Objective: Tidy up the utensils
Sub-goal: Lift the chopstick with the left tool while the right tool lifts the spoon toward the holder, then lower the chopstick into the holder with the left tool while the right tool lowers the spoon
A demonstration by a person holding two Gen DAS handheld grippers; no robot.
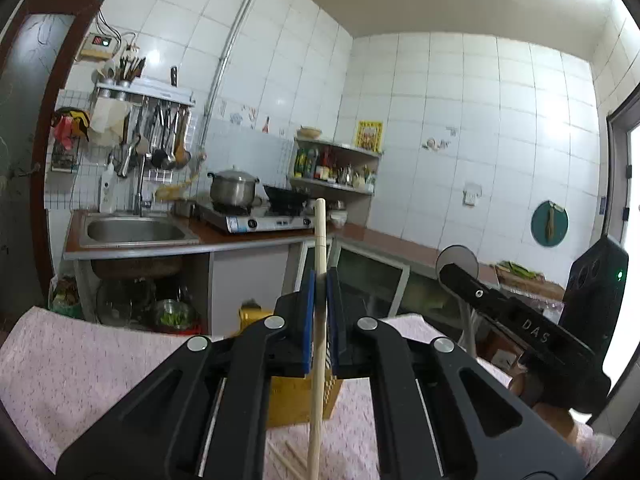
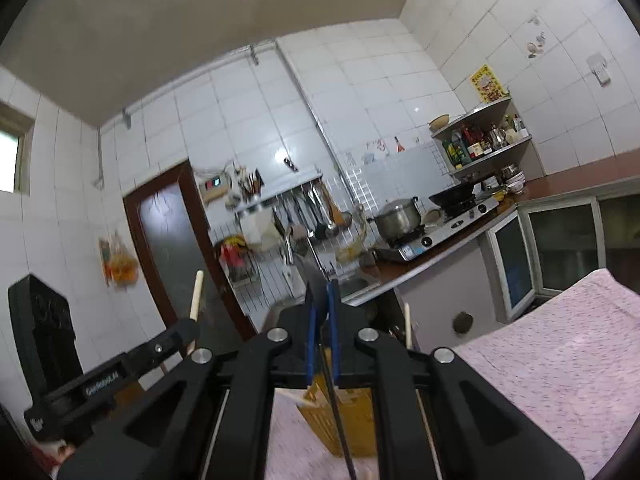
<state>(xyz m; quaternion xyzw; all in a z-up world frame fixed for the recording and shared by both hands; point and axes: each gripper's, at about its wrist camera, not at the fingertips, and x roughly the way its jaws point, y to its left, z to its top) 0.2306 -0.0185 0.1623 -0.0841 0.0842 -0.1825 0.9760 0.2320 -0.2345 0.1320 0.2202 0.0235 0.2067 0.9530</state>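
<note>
Left gripper (image 1: 320,292): blue-padded jaws clamped on pale wooden chopstick (image 1: 319,264), held near upright.
Right gripper (image 2: 321,300): jaws closed on thin dark metal utensil (image 2: 334,392); type unclear.
Yellow perforated plastic utensil basket (image 2: 352,416): on pink speckled cloth-covered surface (image 2: 560,360), below both grippers.

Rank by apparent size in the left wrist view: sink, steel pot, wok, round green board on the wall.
1. sink
2. steel pot
3. wok and green board: look alike; distances differ, so unranked.
</note>
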